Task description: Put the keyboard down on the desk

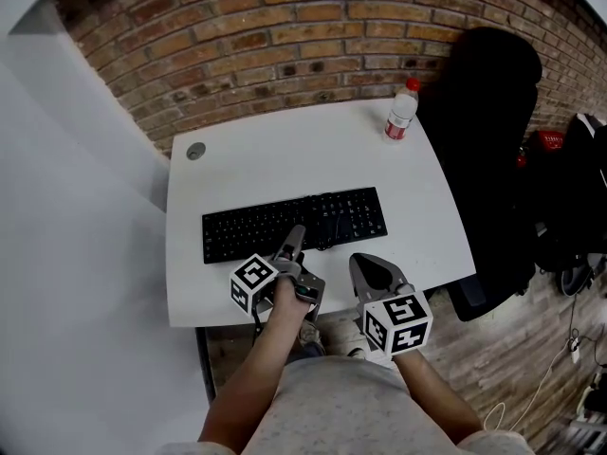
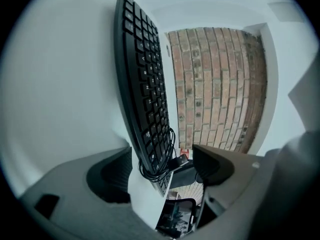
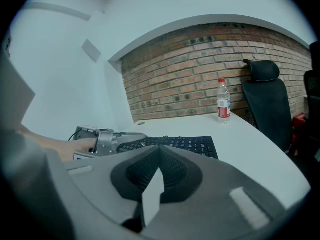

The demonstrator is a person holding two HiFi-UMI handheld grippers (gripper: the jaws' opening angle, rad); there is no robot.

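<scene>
A black keyboard (image 1: 294, 224) lies flat on the white desk (image 1: 285, 154), parallel to its front edge, with a coiled cable (image 1: 327, 218) on its keys. My left gripper (image 1: 296, 249) reaches over the desk's front edge at the keyboard's middle. In the left gripper view its jaws stand wide open (image 2: 162, 170); the keyboard's near edge (image 2: 145, 94) and the cable coil (image 2: 160, 164) sit between the pads, with a gap on both sides. My right gripper (image 1: 372, 271) hovers just off the desk's front edge, shut with nothing in it (image 3: 160, 159). The keyboard (image 3: 185, 144) lies just beyond it.
A water bottle with a red cap (image 1: 402, 110) stands at the desk's back right corner. A black office chair (image 1: 488, 140) stands right of the desk, dark bags (image 1: 579, 188) beyond it. A round cable grommet (image 1: 195, 151) sits at the back left. A brick wall (image 1: 313, 27) runs behind.
</scene>
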